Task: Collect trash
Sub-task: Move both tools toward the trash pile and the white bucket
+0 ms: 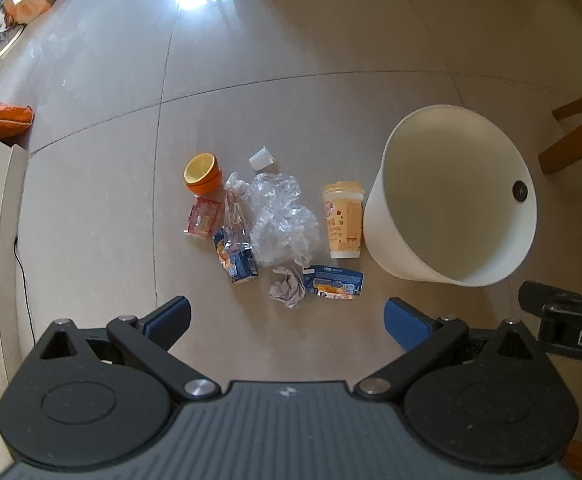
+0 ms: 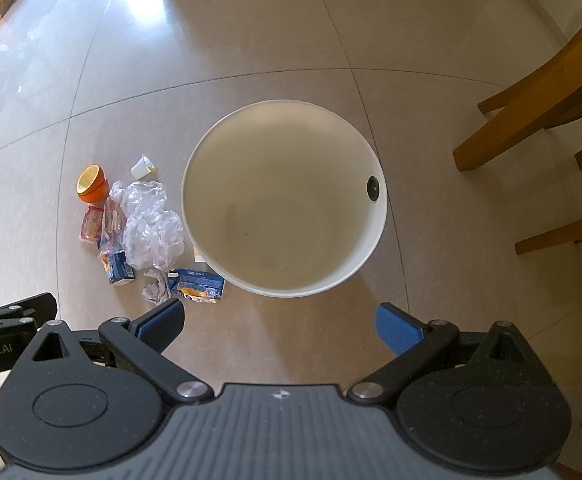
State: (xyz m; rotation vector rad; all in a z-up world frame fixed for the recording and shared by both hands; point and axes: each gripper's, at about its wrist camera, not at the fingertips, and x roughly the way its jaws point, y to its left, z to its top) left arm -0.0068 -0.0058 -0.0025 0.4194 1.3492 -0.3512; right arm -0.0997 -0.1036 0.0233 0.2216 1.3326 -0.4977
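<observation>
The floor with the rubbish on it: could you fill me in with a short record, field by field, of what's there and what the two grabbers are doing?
Surface: tiled floor
Bin: white bin, upright, nothing inside
Rubbish: orange bowls, small white cup, clear plastic bag, tall paper cup, crumpled tissue, two blue cartons, red packet
Rubbish place: heaped beside the bin
Left gripper: open, holding nothing
Right gripper: open, above the bin
Progress: nothing binned yet

One bin (image 1: pixel 451 248); two blue cartons (image 1: pixel 241 266); one tall cup (image 1: pixel 342 220); two claws (image 1: pixel 287 318).
</observation>
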